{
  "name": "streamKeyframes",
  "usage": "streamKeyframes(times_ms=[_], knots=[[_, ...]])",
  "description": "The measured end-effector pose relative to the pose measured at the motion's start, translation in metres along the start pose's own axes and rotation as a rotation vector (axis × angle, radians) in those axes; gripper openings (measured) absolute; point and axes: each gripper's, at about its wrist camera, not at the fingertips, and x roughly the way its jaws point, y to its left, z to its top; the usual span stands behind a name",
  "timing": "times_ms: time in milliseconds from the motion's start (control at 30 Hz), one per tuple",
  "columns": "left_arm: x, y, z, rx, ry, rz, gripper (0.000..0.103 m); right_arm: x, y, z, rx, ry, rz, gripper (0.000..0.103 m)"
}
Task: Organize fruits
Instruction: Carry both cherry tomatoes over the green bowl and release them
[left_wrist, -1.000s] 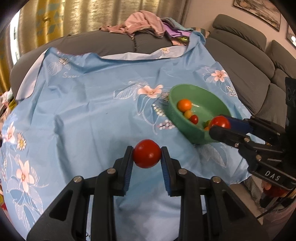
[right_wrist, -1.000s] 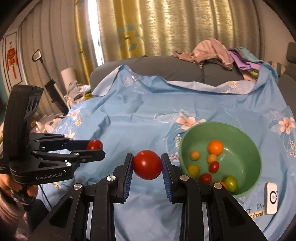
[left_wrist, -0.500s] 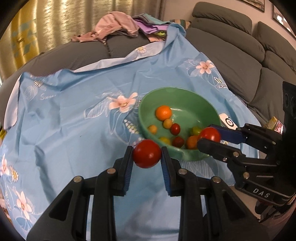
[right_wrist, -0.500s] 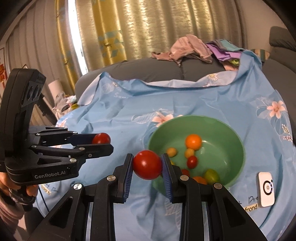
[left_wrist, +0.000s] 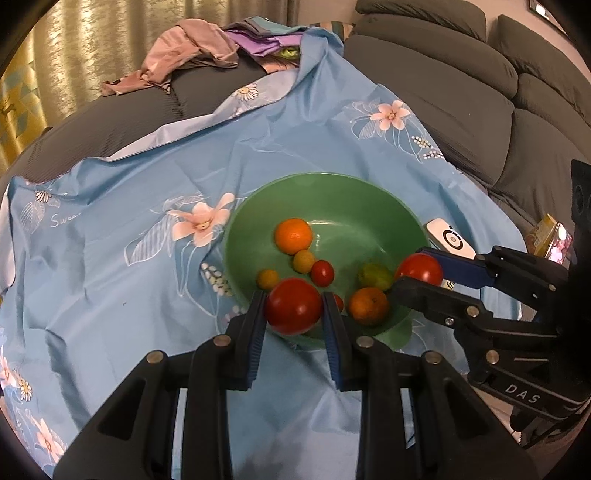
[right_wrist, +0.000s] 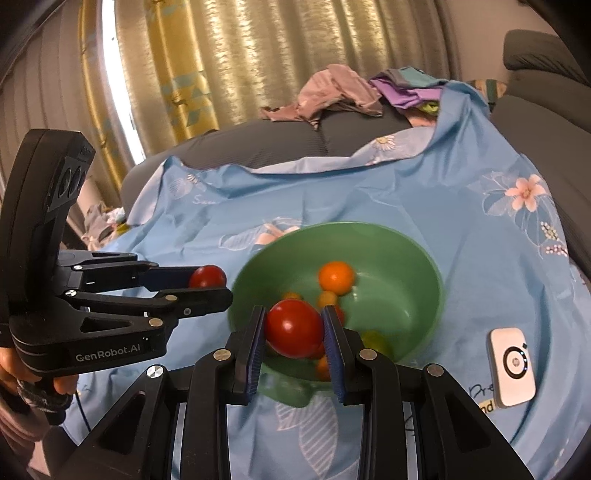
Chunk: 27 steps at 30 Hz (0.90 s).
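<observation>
On the sofa, over a light blue cloth with a flower print, stands a green bowl that already holds several small fruits: a big orange one, two little yellow ones, a small red one, a greenish one and another orange one near the front wall. The left gripper is clamped on a red tomato, its two blue pads pressing on both sides of it, and this tomato hangs at the near rim of the bowl. The right gripper grasps a second red tomato in the same way, also at the near edge of the bowl. From the left wrist view the right gripper comes in from the right side, with its tomato over the right part of the bowl. From the right wrist view the left gripper is at the left, just beside the bowl's rim. A white device with a black ring lies on the cloth just to the right of the bowl. Behind, a heap of pink and purple clothes rests on the grey sofa.
</observation>
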Motion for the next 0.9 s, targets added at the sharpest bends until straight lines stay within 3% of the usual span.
streamKeyframes(times_ms=[900], knots=[[0.05, -0.012, 0.01, 0.082, 0.084, 0.033, 0.03, 0.025, -0.028, 0.0, 0.042, 0.03, -0.027, 0.032]])
